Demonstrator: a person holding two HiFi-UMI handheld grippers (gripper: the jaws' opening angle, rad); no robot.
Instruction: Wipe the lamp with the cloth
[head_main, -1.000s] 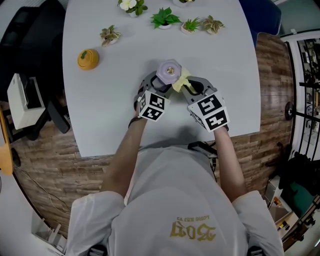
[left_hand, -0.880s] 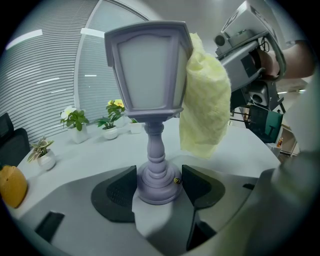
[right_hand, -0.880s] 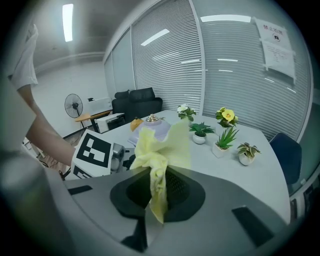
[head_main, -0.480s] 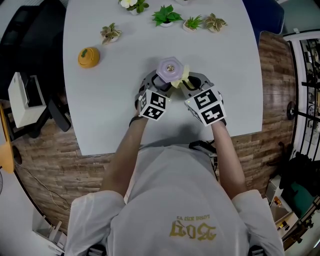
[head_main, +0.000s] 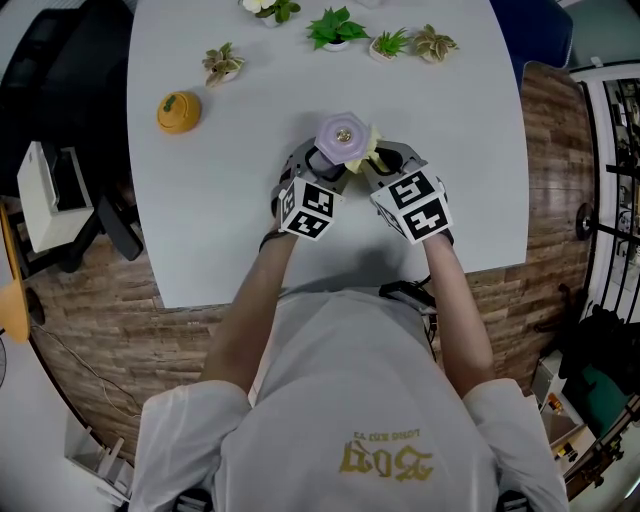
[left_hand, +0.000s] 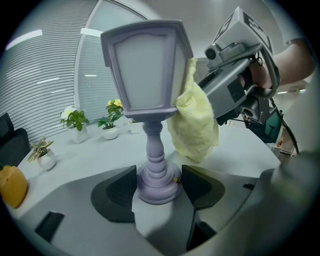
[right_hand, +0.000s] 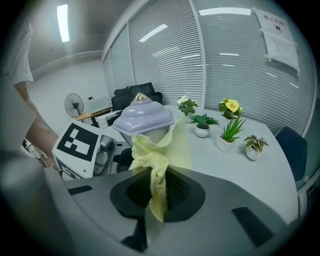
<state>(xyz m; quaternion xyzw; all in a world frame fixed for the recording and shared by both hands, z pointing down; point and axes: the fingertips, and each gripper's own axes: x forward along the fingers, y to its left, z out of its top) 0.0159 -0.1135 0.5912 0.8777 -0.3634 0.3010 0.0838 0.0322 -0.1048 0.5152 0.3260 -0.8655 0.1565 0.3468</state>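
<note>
Closer now: the right gripper (right_hand: 157, 187), pinching the yellow cloth (left_hand: 192, 120), presses it against the lantern lamp (left_hand: 147, 70); the left gripper (left_hand: 156, 190) clamps its base; wiping looks under way.

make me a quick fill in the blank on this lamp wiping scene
The left gripper clamps the lamp at its ____.
The right gripper pinches a ____ cloth.
The table also holds small potted ____.
Missing words: base; yellow; plants.
</note>
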